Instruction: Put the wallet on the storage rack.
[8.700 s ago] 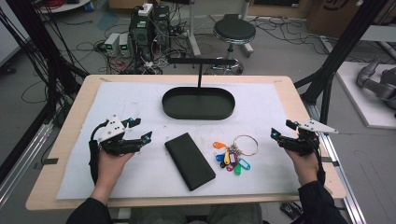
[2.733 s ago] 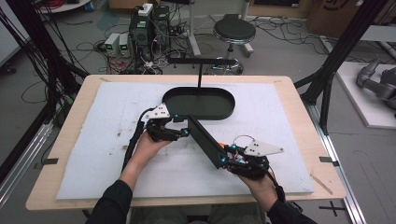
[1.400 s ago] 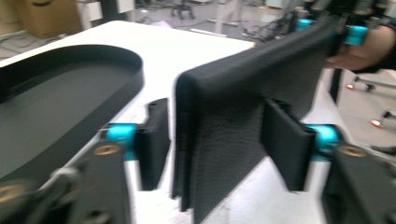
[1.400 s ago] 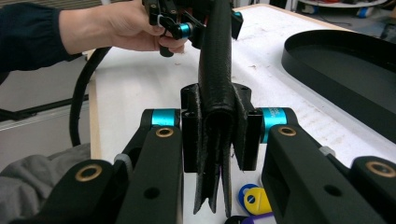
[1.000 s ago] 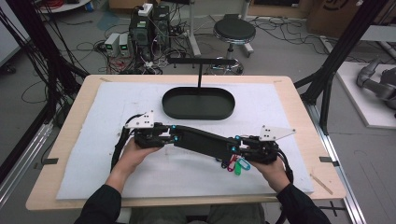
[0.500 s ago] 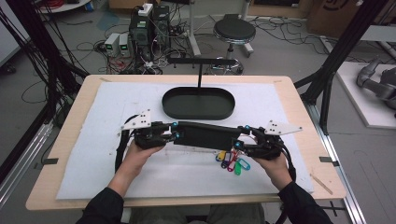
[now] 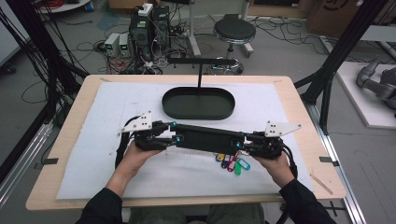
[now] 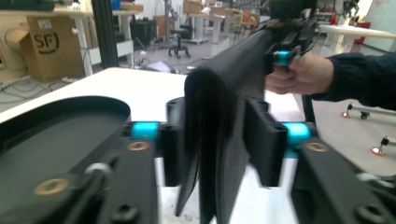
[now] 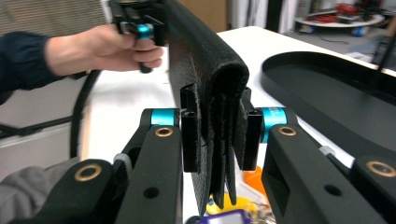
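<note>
Black wallet [image 7: 208, 138] spans left gripper [image 7: 169, 135] and right gripper [image 7: 243, 144] (apparently lifted).

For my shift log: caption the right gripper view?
Right gripper clamps one end of a long black textured leather wallet above coloured key tags.

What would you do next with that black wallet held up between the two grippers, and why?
Probably carry the black wallet forward and lower it into the oval tray. The left gripper and right gripper each clamp one end, it hangs clear of the table, and the tray sits just beyond.
</note>
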`<state>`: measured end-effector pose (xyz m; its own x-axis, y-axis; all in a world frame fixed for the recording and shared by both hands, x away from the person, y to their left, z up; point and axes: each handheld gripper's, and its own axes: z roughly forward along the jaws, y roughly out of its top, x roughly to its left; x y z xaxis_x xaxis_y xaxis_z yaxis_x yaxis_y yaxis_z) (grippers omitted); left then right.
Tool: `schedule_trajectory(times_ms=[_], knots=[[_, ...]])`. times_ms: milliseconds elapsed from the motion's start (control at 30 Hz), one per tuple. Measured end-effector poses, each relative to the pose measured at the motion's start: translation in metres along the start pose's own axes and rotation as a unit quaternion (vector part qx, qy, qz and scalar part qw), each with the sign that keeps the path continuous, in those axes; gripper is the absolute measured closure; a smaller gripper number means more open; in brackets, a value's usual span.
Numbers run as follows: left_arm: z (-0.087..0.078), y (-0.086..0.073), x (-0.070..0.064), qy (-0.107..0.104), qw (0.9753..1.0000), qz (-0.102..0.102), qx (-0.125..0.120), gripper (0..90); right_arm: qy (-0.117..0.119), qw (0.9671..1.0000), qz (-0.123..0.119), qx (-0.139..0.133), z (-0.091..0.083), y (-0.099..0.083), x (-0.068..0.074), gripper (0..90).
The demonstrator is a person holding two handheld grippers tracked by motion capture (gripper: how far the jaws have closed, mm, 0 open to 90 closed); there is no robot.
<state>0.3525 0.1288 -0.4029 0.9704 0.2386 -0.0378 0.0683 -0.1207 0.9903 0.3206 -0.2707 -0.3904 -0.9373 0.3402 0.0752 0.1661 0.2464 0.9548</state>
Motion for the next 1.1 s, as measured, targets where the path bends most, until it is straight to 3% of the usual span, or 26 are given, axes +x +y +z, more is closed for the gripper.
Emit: schedule_trajectory(times_ms=[67, 200, 333, 500, 800, 933, 1100], knots=[[0.002, 0.0, -0.001, -0.001, 0.9998, 0.013, 0.018, 50.5, 0.005, 1.0, -0.007, 0.003, 0.0, 0.0, 0.001, 77.4], [0.01, -0.002, -0.002, -0.03, 0.9989, 0.02, 0.029, 50.1, 0.025, 0.9996, -0.011, 0.0, -0.001, 0.0, 0.001, 77.4], [0.013, -0.001, -0.005, -0.055, 0.9977, 0.032, 0.025, 69.7, 0.019, 0.9997, -0.013, -0.001, -0.003, 0.0, 0.0, 76.7], [0.014, 0.001, -0.005, -0.055, 0.9975, 0.039, 0.022, 73.6, 0.001, 0.9999, -0.006, -0.009, -0.004, 0.001, -0.002, 71.5], [0.014, 0.005, 0.002, -0.027, 0.9989, 0.035, 0.013, 74.0, -0.065, 0.9977, 0.009, -0.016, -0.013, 0.002, -0.009, 50.5], [0.011, 0.006, 0.006, -0.005, 0.9994, 0.031, 0.012, 74.0, -0.102, 0.9945, 0.017, -0.017, -0.021, 0.002, -0.015, 43.0], [0.007, 0.014, 0.013, 0.02, 0.9991, 0.036, 0.012, 74.1, -0.153, 0.9879, 0.021, -0.015, -0.032, 0.0, -0.022, 38.7]])
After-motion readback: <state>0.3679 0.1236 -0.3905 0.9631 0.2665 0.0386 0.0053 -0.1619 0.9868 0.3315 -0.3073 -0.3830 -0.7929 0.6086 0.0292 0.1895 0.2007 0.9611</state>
